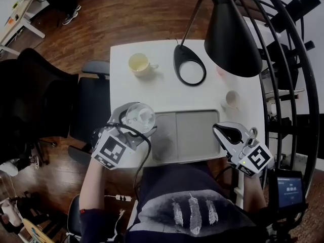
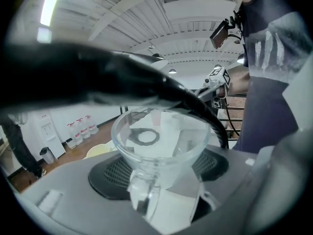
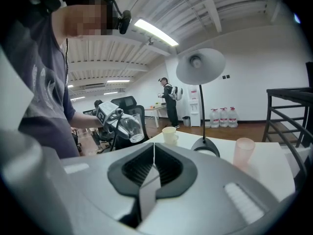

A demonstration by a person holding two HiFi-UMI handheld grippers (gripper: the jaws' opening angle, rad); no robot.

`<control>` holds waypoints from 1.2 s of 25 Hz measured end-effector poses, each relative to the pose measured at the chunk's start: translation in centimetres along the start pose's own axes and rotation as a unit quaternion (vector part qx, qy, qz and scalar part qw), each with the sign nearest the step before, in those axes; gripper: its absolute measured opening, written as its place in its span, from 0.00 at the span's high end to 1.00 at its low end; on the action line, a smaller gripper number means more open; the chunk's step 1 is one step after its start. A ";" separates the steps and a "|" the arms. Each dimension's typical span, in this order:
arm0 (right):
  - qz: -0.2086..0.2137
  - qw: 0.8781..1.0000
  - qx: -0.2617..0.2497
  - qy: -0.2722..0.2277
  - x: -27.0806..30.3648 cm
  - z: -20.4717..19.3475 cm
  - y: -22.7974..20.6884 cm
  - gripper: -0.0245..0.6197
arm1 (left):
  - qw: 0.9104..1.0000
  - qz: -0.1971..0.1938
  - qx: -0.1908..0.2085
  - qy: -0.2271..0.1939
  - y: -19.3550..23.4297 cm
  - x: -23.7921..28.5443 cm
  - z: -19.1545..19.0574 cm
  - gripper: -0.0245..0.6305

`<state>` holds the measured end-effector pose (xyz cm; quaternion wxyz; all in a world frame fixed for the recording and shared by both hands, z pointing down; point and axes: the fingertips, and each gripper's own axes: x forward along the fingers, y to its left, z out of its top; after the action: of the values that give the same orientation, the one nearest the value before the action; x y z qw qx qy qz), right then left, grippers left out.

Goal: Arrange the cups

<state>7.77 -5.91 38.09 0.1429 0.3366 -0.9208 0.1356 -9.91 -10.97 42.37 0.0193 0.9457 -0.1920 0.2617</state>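
Note:
A clear glass cup (image 1: 140,116) hangs above the table's near left corner, and my left gripper (image 1: 130,121) is shut on it. In the left gripper view the glass cup (image 2: 157,146) fills the space between the jaws, its handle turned toward the camera. My right gripper (image 1: 229,134) is shut on nothing at the tray's right edge, its jaws meeting in a line (image 3: 152,173). A cream mug (image 1: 139,63) stands at the far left of the table, and a pale pink cup (image 1: 232,99) stands at the right. From the right gripper I see the mug (image 3: 169,134), the pink cup (image 3: 243,151) and the held glass cup (image 3: 131,127).
A grey two-part tray (image 1: 195,135) lies at the table's near edge. A black desk lamp has its base (image 1: 190,65) at the table's middle back, and its shade (image 1: 230,32) overhangs the right side. A black office chair (image 1: 45,100) stands left of the table, and a railing (image 1: 288,59) runs on the right.

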 end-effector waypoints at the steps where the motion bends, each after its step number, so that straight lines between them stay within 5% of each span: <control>1: 0.001 1.000 0.001 -0.001 0.2 0.2 0.0 0.95 | 1.000 -0.007 0.005 0.003 -0.2 0.1 0.0 0.39; 16: -0.010 1.000 0.004 0.010 -1.6 -1.1 1.6 0.95 | 0.997 -0.065 0.017 0.026 -6.5 5.7 -3.8 0.39; 30: -0.015 1.000 0.016 0.023 -2.1 -1.7 1.1 0.95 | 0.995 -0.089 0.005 0.040 -8.3 8.9 -7.0 0.39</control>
<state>8.86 -3.29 38.73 0.1604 0.3491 -0.9100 0.1558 -3.24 -5.50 53.40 0.0451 0.9479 -0.1051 0.2974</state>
